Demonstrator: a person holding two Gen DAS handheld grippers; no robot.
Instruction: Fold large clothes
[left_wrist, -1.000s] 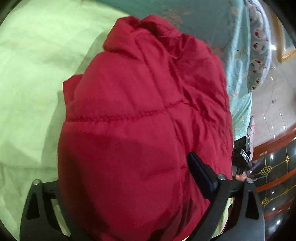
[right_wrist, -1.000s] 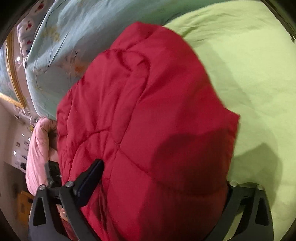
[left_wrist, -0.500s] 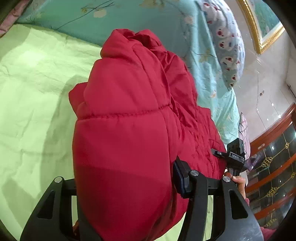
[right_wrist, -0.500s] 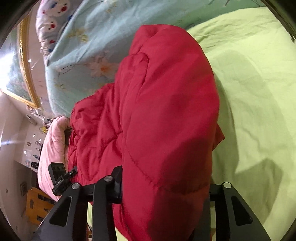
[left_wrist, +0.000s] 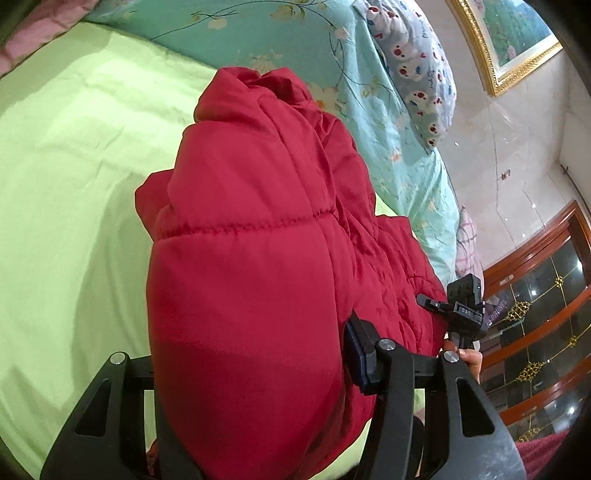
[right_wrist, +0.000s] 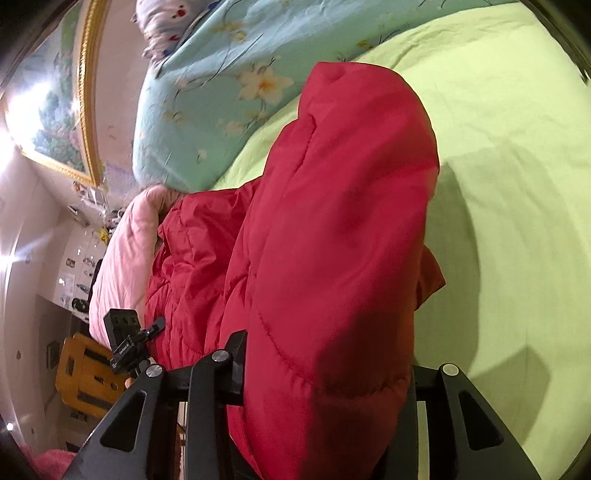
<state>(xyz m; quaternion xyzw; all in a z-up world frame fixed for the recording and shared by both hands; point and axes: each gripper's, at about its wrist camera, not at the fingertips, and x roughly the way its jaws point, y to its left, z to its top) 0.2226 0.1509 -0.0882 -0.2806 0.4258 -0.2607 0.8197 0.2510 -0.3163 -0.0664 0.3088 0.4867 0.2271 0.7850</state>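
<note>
A red quilted puffer jacket lies bunched on a light green bed sheet. My left gripper is shut on a thick fold of the jacket, which bulges up between its black fingers. My right gripper is shut on another thick fold of the same jacket, lifted over the sheet. Each wrist view shows the other gripper at the jacket's far side: the right one in the left wrist view, the left one in the right wrist view.
A teal floral duvet and a patterned pillow lie along the bed's head. A pink blanket sits at the bed's edge. A dark wooden cabinet and a yellow stool stand beside the bed.
Both grippers have pulled back and lifted with the jacket, closing further on its folds. The jacket has drawn into a narrower, taller bundle and more of the bed and room shows.
</note>
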